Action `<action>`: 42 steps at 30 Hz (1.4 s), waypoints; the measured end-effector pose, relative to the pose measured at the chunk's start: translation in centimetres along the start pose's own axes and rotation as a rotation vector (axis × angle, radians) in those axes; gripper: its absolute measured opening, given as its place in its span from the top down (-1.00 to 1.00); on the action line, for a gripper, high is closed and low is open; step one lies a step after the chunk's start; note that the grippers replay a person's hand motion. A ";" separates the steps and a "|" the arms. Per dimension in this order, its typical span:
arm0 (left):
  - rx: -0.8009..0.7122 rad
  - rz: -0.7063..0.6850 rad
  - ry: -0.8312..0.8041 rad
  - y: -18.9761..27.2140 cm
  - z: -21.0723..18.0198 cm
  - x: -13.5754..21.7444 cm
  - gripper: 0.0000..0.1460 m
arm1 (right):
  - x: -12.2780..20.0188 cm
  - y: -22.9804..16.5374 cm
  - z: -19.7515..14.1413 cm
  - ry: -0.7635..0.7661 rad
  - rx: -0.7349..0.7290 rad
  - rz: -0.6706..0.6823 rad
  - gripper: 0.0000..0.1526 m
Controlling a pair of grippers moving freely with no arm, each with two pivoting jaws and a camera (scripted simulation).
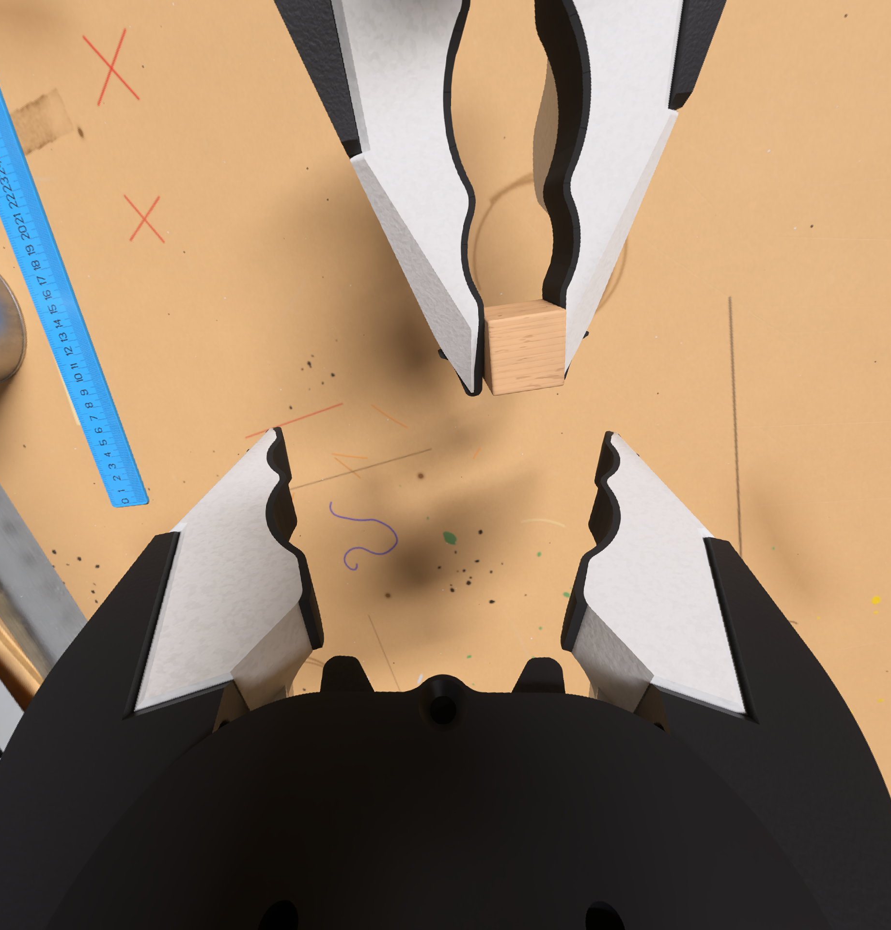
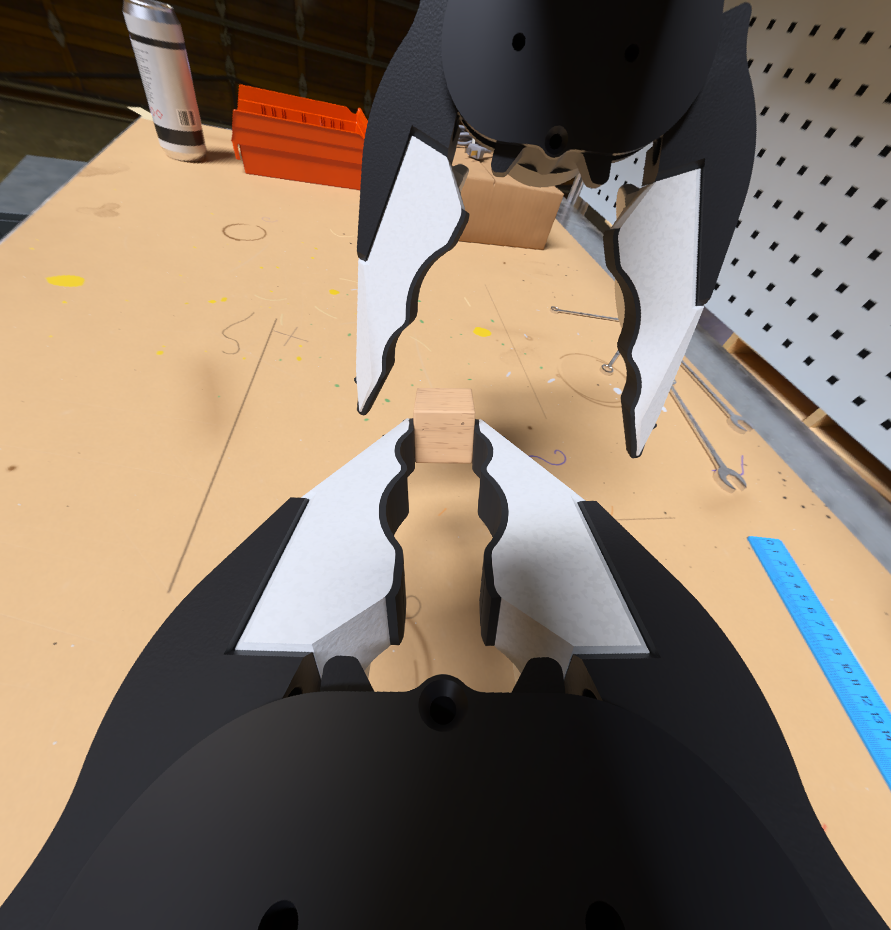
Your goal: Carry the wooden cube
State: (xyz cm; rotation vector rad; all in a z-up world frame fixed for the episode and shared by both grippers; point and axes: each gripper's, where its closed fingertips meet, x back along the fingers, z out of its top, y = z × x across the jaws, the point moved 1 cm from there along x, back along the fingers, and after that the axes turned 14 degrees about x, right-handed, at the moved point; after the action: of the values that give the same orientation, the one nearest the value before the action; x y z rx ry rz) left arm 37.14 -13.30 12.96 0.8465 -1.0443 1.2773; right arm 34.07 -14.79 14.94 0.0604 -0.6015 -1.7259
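The wooden cube [image 2: 443, 427] is small and pale. My right gripper [image 2: 443, 428] is shut on it, its two fingertips pressing the cube's sides, above the tan worktop. In the left wrist view the same cube [image 1: 526, 347] shows between the right gripper's [image 1: 524, 352] tips, coming in from the top. My left gripper [image 1: 443, 438] is open and empty, its fingertips a short way in front of the cube and facing it. In the right wrist view the left gripper [image 2: 498, 428] hangs from above, its open fingers on either side of the cube without touching it.
A blue ruler [image 1: 55, 302] lies at the left; it also shows in the right wrist view [image 2: 836, 654]. A metal can [image 2: 164, 80], an orange bin [image 2: 297, 136] and a cardboard box [image 2: 508, 211] stand at the far end. Wrenches [image 2: 710, 428] lie by the pegboard wall [image 2: 836, 226].
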 end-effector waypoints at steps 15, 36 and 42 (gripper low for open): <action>-0.038 0.097 -0.112 -1.1 -0.3 -0.2 -0.68 | 0.0 0.5 -0.4 -0.047 0.048 -0.059 0.72; -0.048 0.109 -0.005 -0.8 0.5 0.5 -0.66 | 0.7 0.4 0.7 -0.013 0.050 -0.074 0.72; -0.072 0.143 -0.006 -0.8 0.4 0.7 -0.66 | 0.8 0.6 0.8 0.030 0.004 0.012 0.72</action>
State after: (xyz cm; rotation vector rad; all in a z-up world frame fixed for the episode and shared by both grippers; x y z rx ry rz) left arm 37.91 -13.59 13.83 0.7318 -1.1661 1.3489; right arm 34.12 -15.27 16.10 0.0852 -0.5822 -1.7097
